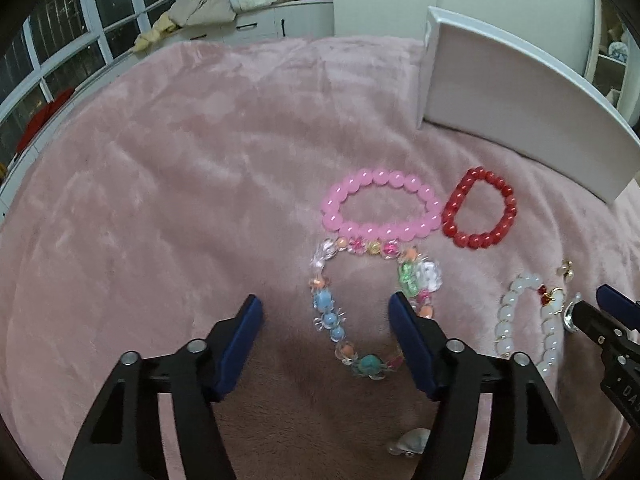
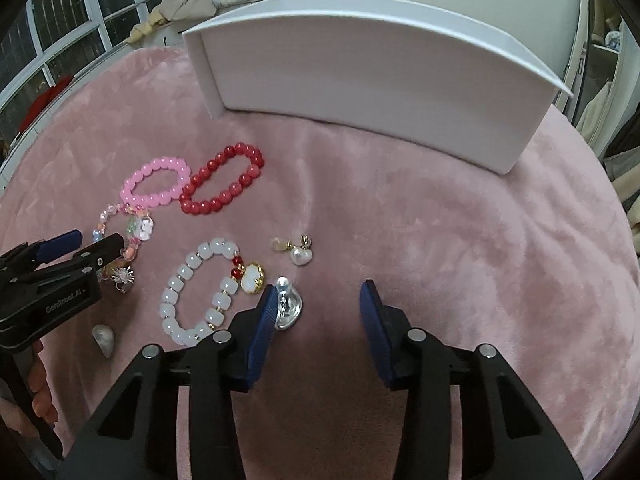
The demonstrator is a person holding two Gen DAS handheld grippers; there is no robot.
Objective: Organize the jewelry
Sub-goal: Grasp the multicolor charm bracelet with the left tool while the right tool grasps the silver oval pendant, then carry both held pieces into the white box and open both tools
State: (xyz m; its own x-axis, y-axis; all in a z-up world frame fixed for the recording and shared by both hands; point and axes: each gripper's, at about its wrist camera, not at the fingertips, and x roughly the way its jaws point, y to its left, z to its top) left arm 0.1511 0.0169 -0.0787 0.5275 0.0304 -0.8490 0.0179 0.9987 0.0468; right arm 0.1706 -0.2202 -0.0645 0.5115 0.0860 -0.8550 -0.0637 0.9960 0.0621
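Both spread wide, the left gripper hides part of the multicolored bracelet, the right gripper the silver charm's edge.

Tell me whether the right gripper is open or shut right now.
Open. The right gripper shows its blue-padded fingers spread wide apart over the pink plush blanket, nothing between them; a silver teardrop earring lies beside one finger.
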